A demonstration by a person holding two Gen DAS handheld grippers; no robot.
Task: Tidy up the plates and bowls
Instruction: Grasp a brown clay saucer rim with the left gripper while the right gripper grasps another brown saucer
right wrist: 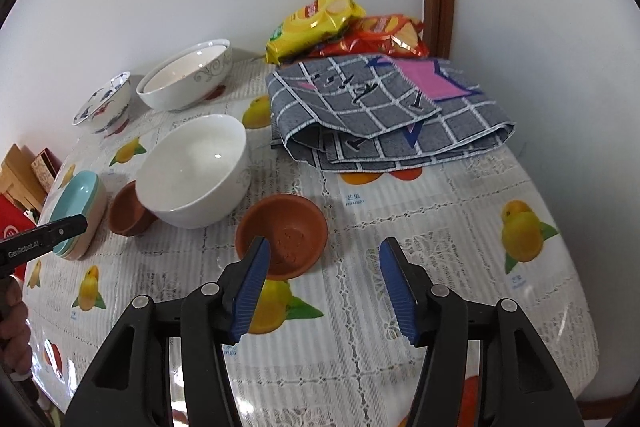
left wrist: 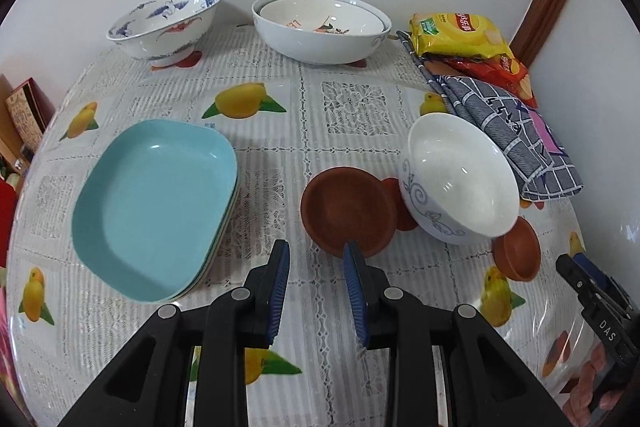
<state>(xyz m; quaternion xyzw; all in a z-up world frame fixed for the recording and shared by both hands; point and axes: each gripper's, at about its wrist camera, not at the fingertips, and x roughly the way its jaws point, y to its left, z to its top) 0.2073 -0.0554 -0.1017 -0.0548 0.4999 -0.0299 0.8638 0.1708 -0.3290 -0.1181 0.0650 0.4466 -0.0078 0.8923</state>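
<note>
My left gripper (left wrist: 316, 257) is open with only tablecloth between its blue pads. Its right pad reaches the near rim of a small brown dish (left wrist: 348, 211). A white bowl with blue scrolls (left wrist: 460, 183) leans tilted just right of that dish. A stack of turquoise rectangular plates (left wrist: 156, 203) lies to the left. My right gripper (right wrist: 324, 253) is open and holds nothing. Its left pad overlaps the near rim of a second brown dish (right wrist: 284, 235), which sits in front of the white bowl (right wrist: 192, 171). The first brown dish (right wrist: 128, 211) is beyond, by the turquoise plates (right wrist: 80, 203).
At the back stand a blue-and-white footed bowl (left wrist: 168, 23) and a large white bowl (left wrist: 320, 27) with another nested inside. Snack bags (right wrist: 316, 23) and a folded grey checked cloth (right wrist: 384, 115) fill the far right. The round table's edge (right wrist: 560, 307) curves close on the right.
</note>
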